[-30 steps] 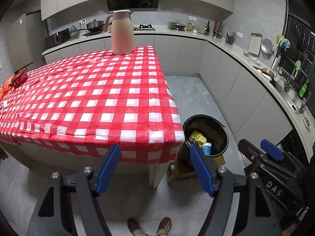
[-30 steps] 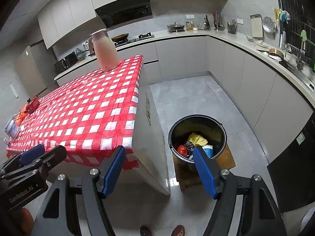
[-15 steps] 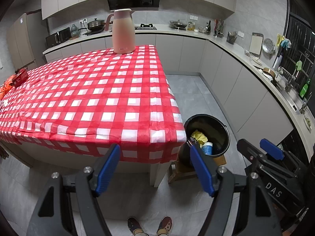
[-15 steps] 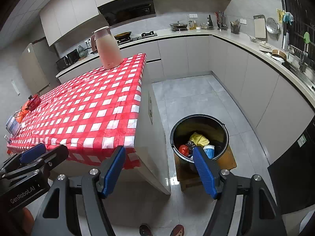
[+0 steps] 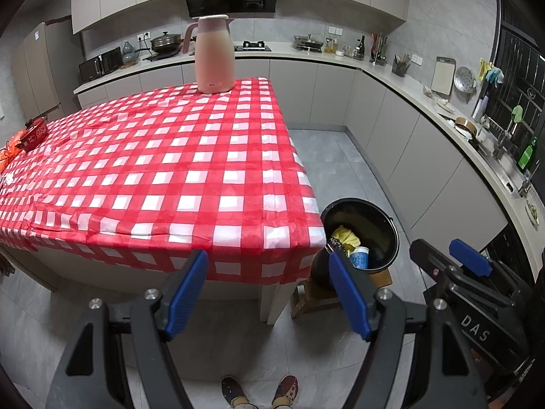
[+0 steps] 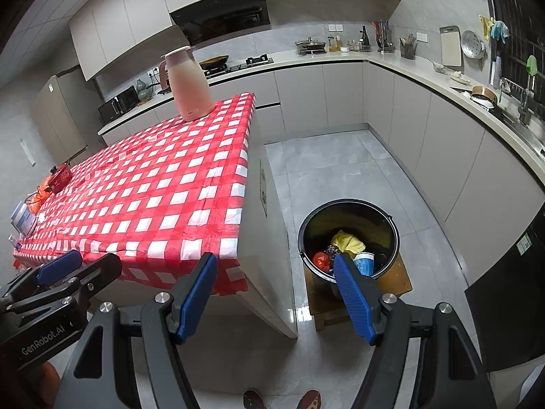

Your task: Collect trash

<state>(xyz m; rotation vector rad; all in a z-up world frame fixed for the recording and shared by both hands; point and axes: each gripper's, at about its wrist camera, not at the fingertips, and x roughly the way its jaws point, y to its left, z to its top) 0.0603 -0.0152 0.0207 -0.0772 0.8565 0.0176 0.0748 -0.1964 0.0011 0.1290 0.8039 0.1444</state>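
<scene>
Both my grippers, left (image 5: 267, 289) and right (image 6: 274, 293), gape empty. Trash (image 6: 344, 250) sits in the bucket (image 6: 391, 220) off the table's (image 5: 163, 170) near right corner. Tabletop shows no litter; looks nearly finished.

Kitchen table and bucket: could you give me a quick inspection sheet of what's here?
Surface: red checked tablecloth covers the table.
Job's things: black bucket on a low wooden stand beside the table, holding a yellow wad, blue cup and red scrap.
Clutter: pink jug at the far edge; red items at the left end.
Grippers: left gripper and right gripper, jaws open, empty.
Cables: nothing seen.
Surroundings: counters, stove, sink; shoes on the tiled floor.
</scene>
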